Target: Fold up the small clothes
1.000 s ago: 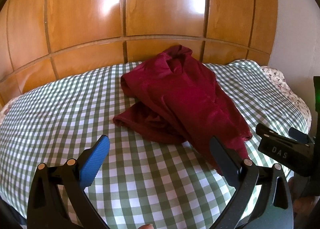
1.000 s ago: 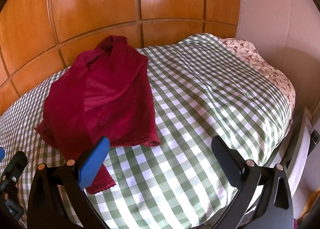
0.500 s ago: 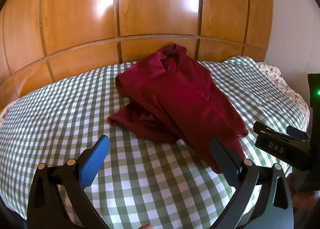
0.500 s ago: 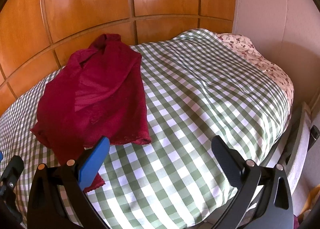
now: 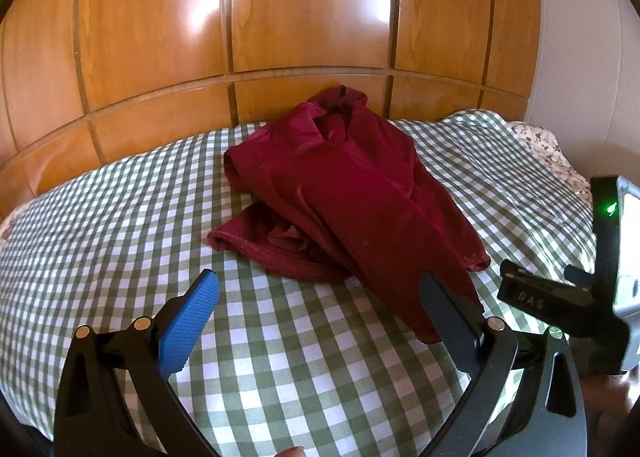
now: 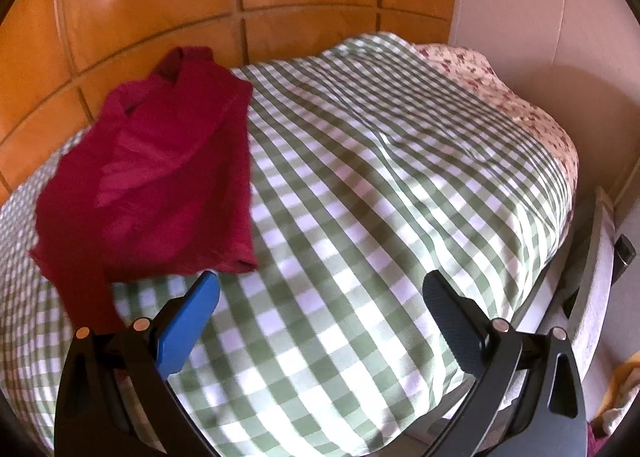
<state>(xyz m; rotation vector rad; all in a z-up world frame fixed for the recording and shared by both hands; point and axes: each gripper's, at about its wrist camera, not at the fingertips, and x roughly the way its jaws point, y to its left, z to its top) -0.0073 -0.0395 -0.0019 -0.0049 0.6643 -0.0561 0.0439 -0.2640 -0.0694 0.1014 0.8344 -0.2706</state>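
Nothing folded so far, judging from how things lie. Spread over the bed, a green-and-white checked cover (image 5: 120,225), with a glossy wooden panelled wall (image 5: 304,5) rising behind it and a strip of flowered sheet (image 6: 532,117) showing at the far right edge, against the white wall. Lying on the checked cover, toward the wooden panels, one dark red garment (image 5: 352,193), crumpled and bunched: collar or neck end heaped up near the wall, one hemmed edge turned out to the left, a long narrow part trailing toward the near side, lower edge wavy. Probably a small top or dress, but the exact kind not possible to tell. No other clothes seen on the bed, and no folded pile anywhere.

Still to do, as a judgement: take hold of the garment, open and flatten it, then fold it.

Left gripper (image 5: 320,289) held above the cover just before the trailing end of the garment, jaws wide apart, nothing between them. Right gripper (image 6: 320,291) over bare checked cover, just to the right of the garment's near corner, jaws also wide, holding nothing; this view partly blurred.

Only writing readable: the letters "DAS" on the black body of the right gripper (image 5: 536,299) as seen from the left wrist view, beside a small green light (image 5: 611,209)
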